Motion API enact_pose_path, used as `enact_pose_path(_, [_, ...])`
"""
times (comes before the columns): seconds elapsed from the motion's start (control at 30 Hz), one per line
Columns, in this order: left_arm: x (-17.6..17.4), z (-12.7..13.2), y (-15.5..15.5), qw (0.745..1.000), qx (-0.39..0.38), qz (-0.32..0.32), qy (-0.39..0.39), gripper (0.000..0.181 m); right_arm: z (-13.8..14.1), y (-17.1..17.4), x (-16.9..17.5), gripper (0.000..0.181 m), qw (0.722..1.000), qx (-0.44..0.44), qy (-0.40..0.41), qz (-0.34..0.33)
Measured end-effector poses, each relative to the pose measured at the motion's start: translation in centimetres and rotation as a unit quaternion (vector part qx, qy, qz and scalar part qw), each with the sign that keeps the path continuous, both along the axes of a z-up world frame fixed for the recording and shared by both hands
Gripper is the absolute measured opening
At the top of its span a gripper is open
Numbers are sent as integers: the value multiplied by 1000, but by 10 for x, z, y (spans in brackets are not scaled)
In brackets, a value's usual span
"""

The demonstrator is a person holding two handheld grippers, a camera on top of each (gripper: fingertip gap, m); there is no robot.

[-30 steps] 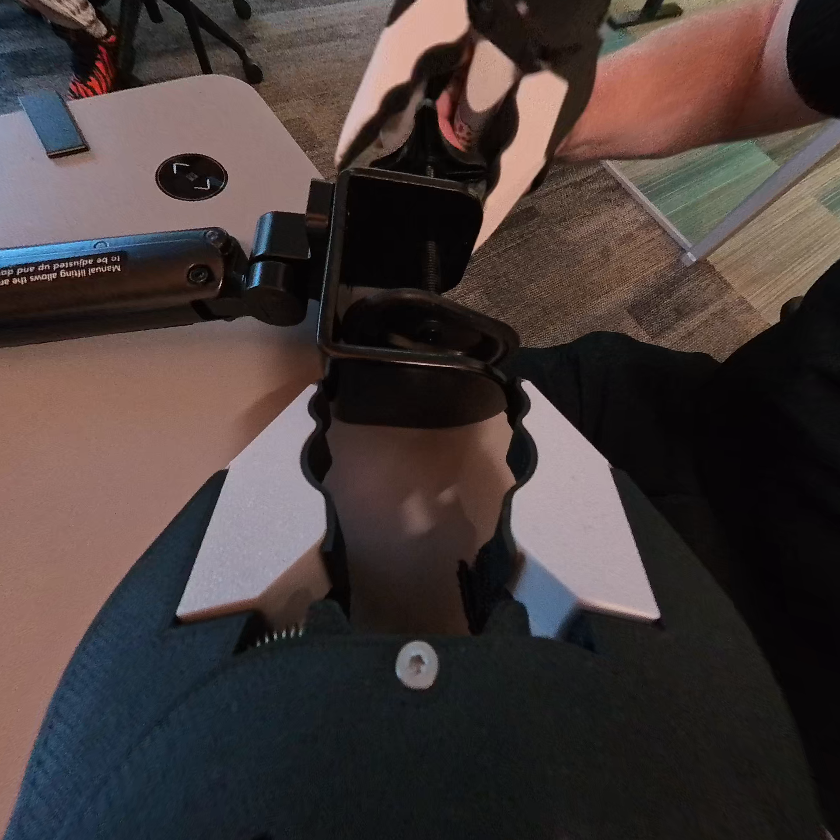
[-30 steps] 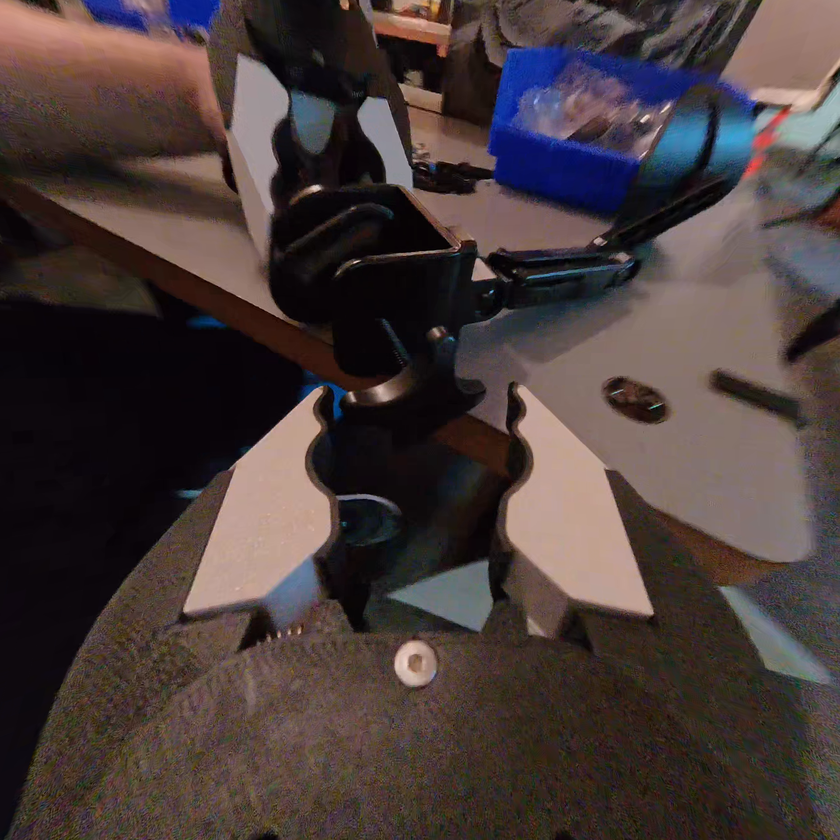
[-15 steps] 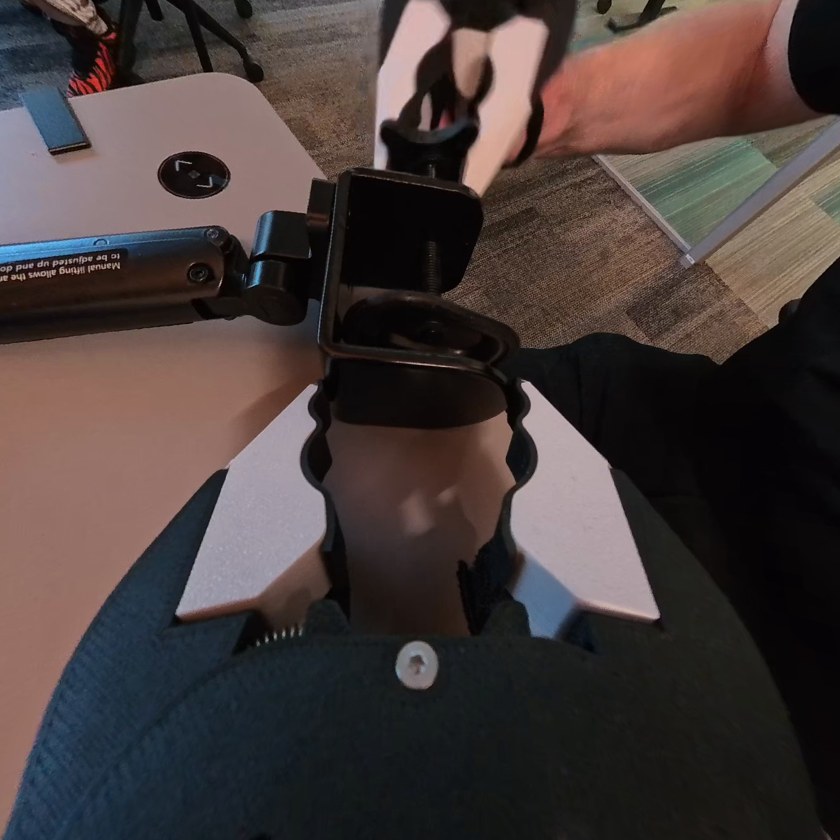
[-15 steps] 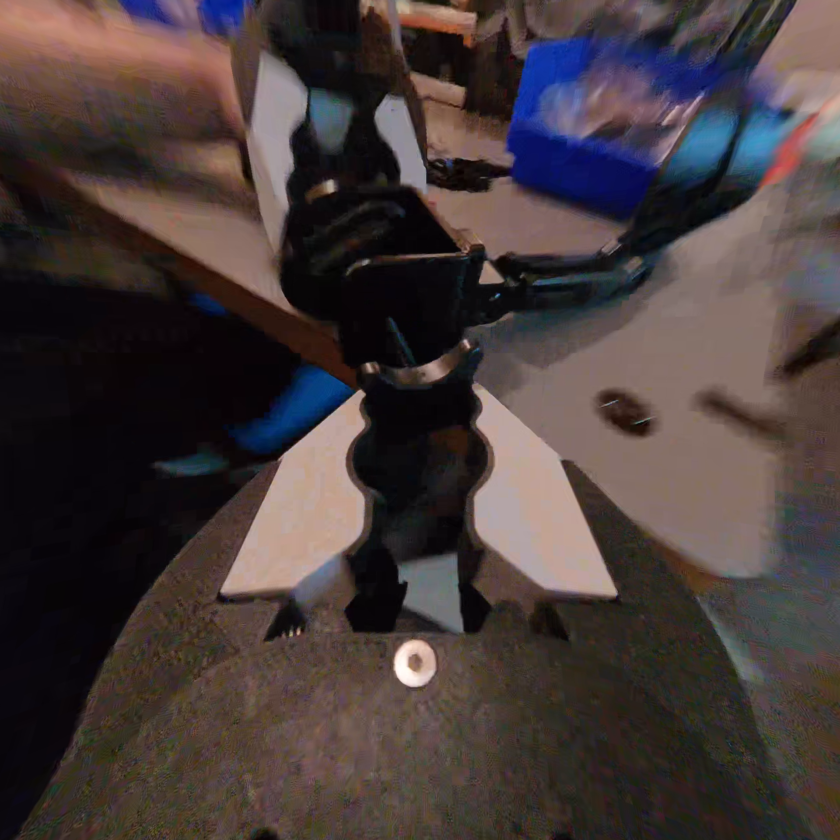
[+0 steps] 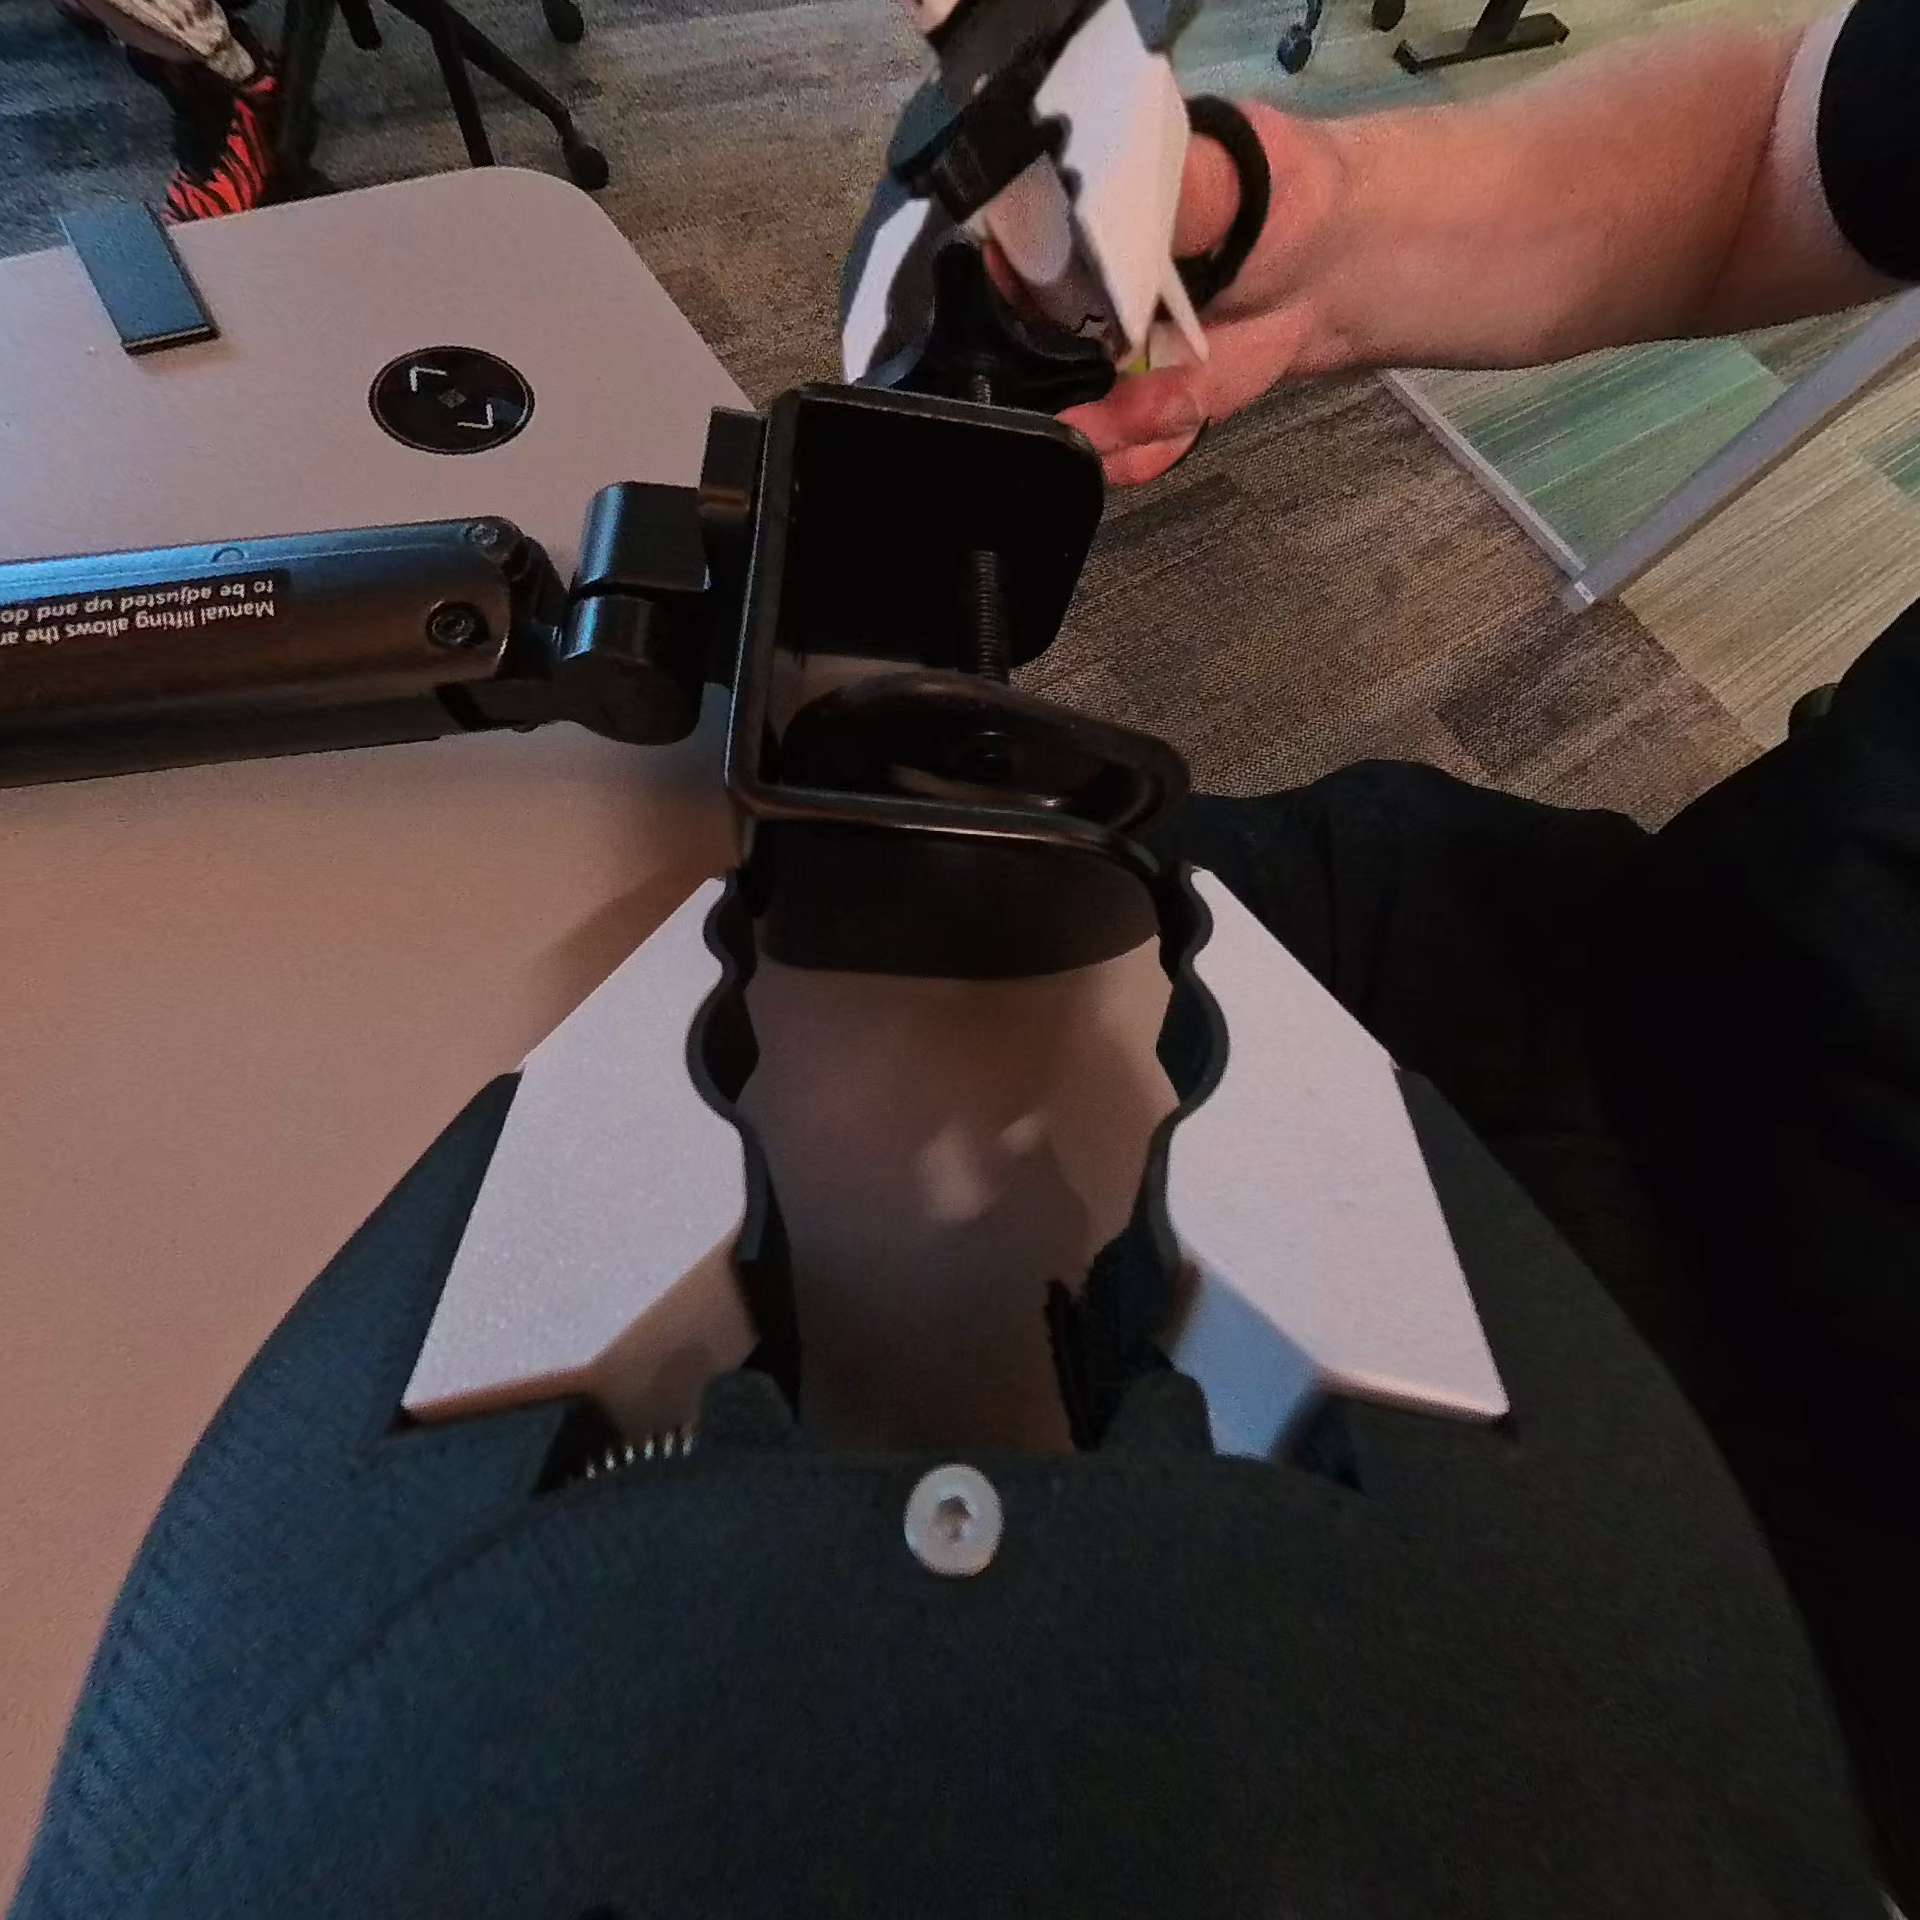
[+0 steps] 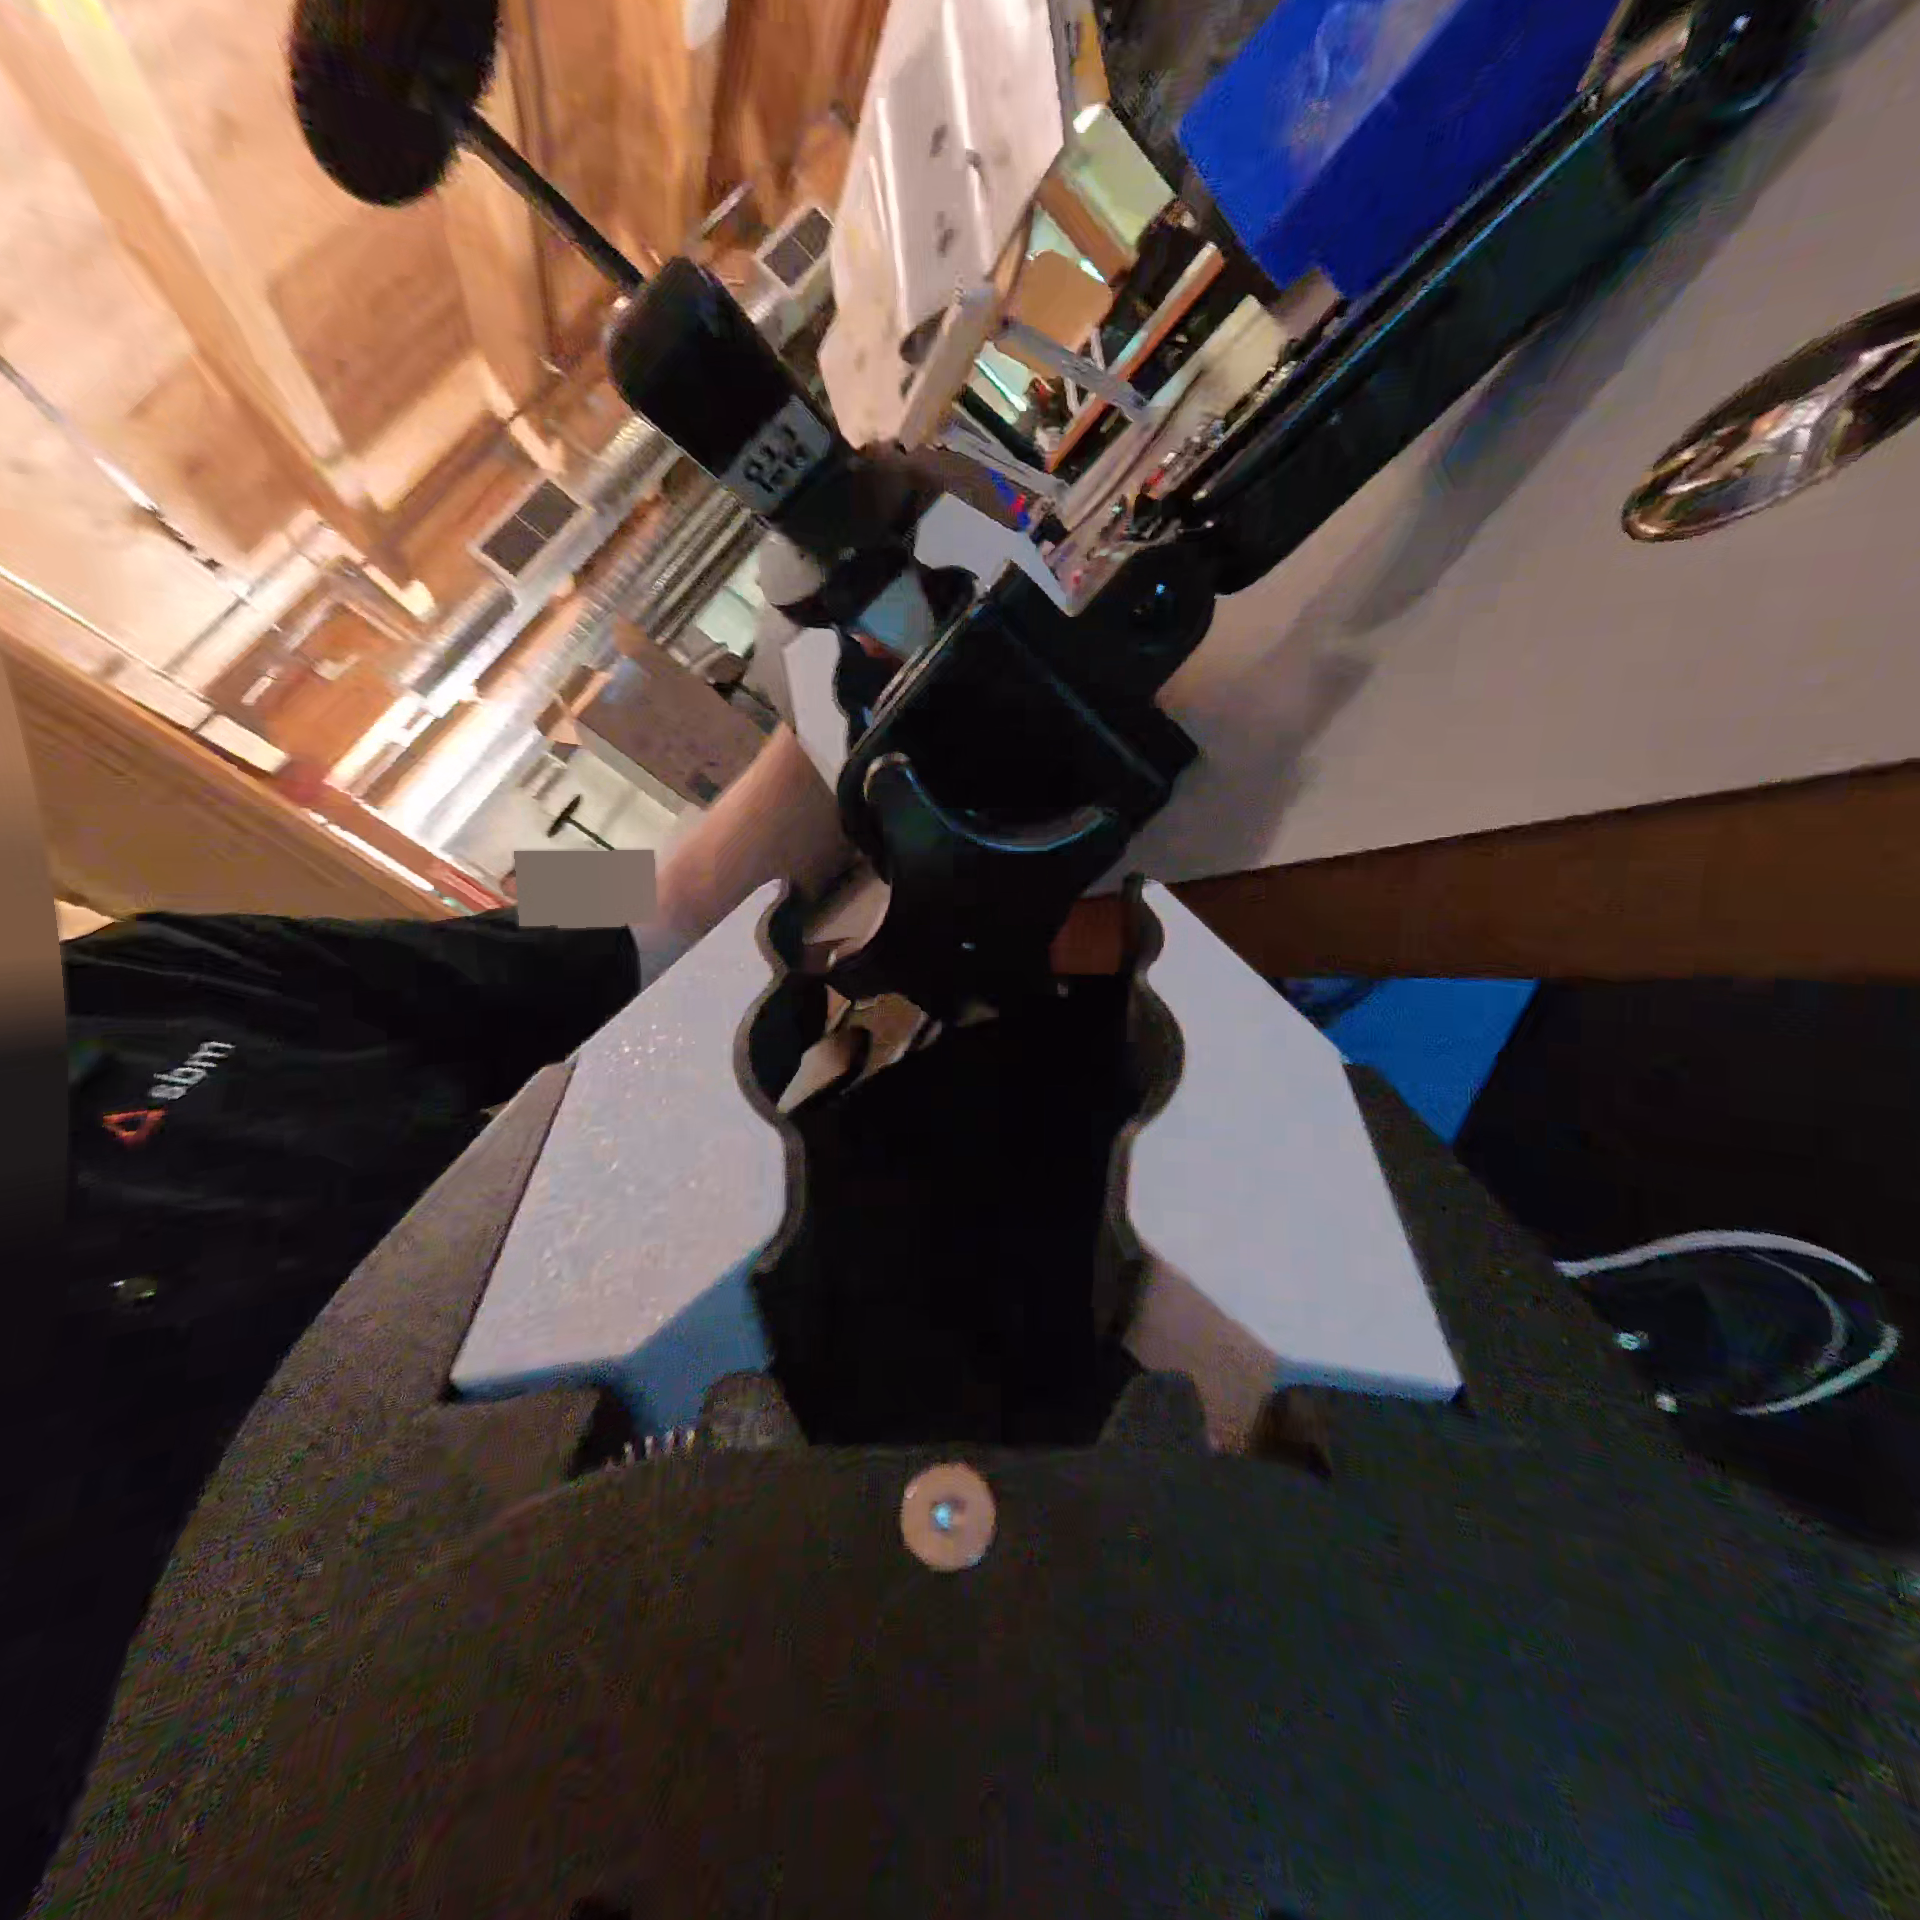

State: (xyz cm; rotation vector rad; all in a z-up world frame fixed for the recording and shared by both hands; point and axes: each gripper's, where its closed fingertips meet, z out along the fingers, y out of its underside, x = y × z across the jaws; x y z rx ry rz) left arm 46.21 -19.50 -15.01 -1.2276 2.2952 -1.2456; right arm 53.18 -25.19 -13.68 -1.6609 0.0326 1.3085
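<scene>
At the desk's (image 5: 260, 987) near edge, the left gripper (image 5: 956, 935) pinches the round top pad of the black clamp (image 5: 914, 499); its hinged arm (image 5: 260, 634) lies across the desk. Below the edge, the right gripper (image 6: 956, 935) stands spread, the clamp's screw knob (image 6: 977, 862) between its tips.

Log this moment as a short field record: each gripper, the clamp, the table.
left gripper: fingers around the clamp's top plate, on the table
right gripper: open, around the clamp's knob below the table edge
clamp: black C-clamp on the table edge, jointed to a black arm
table: pale top, round black inset
</scene>
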Motion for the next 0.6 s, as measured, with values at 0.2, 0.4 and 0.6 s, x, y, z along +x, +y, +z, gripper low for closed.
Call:
enact_pose_path(0.2, [0, 0, 0, 1000, 0, 0, 0, 79, -1, 3, 2, 41, 999, -27, 2, 23])
enact_pose_path(0.4, [0, 0, 1, 1000, -1, 2, 1, 79, -8, 6, 7, 33, 892, 144, -424, -62])
enact_pose_path(0.6, [0, 0, 1, 1000, 1, 1, 0, 80, -6, 5, 20, 53, 717, 232, -641, -148])
